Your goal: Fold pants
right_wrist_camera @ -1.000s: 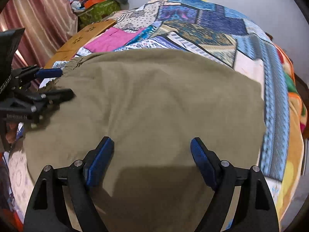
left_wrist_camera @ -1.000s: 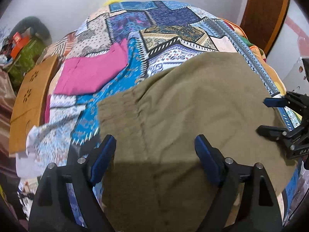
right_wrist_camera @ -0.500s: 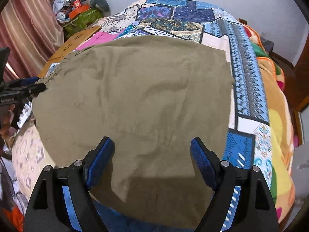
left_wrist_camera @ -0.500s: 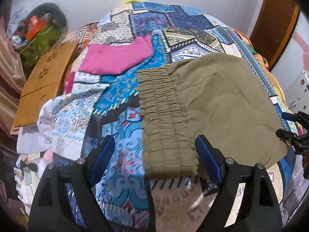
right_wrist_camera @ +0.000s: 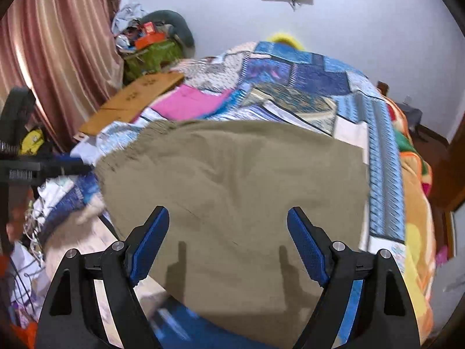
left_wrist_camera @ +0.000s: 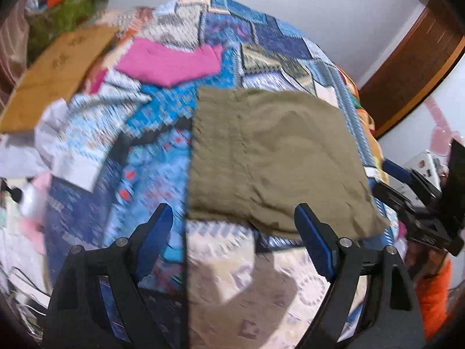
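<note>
Now both the left gripper (left_wrist_camera: 234,238) and right gripper (right_wrist_camera: 228,241) have drawn back with jaws released and empty, leaving the pants (right_wrist_camera: 232,192) folded flat on the bed (right_wrist_camera: 383,151), likely finished.

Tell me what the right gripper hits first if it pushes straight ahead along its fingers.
Most likely the olive pants, lying flat on the patchwork quilt; the open right gripper holds nothing.

L gripper (left_wrist_camera: 234,229) has slid off the olive pants (left_wrist_camera: 273,157) toward the waistband side and now hangs over bare quilt (left_wrist_camera: 145,174). R gripper (right_wrist_camera: 228,234) has pulled back and up, prob. clear of the cloth; blur limits certainty.
</note>
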The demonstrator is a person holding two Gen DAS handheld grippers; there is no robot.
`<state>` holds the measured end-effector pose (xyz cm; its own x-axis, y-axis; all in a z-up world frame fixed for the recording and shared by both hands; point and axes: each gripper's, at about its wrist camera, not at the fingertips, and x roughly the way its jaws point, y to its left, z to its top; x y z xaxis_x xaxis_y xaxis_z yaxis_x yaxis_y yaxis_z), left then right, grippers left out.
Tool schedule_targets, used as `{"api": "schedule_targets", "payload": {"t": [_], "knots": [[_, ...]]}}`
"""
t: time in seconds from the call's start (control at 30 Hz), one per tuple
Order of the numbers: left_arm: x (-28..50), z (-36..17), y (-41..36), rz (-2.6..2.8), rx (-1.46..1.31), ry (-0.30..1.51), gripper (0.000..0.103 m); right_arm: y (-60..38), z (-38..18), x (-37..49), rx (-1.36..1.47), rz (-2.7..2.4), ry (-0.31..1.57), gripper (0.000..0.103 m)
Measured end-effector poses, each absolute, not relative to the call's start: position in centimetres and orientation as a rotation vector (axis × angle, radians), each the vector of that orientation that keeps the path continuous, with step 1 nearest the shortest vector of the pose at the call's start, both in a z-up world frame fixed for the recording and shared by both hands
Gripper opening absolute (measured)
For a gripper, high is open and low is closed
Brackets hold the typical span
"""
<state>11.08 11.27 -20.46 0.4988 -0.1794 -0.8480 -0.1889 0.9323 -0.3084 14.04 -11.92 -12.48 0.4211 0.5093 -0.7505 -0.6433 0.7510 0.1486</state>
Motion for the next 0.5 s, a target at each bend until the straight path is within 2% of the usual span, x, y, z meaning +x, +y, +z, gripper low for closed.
{"api": "schedule_targets", "payload": {"t": [0.33,0.5], "knots": [[11.6,-23.9,9.7,-0.021,-0.519,1.132,0.087,-8.6,-16.9,14.5,-0.122,0.751,0.971,0.081],[12.9,-24.2,9.6,-0.072,-0.583,1.106,0.093,-9.3,-17.6,14.4,-0.082,0.788,1.005,0.081]]}}
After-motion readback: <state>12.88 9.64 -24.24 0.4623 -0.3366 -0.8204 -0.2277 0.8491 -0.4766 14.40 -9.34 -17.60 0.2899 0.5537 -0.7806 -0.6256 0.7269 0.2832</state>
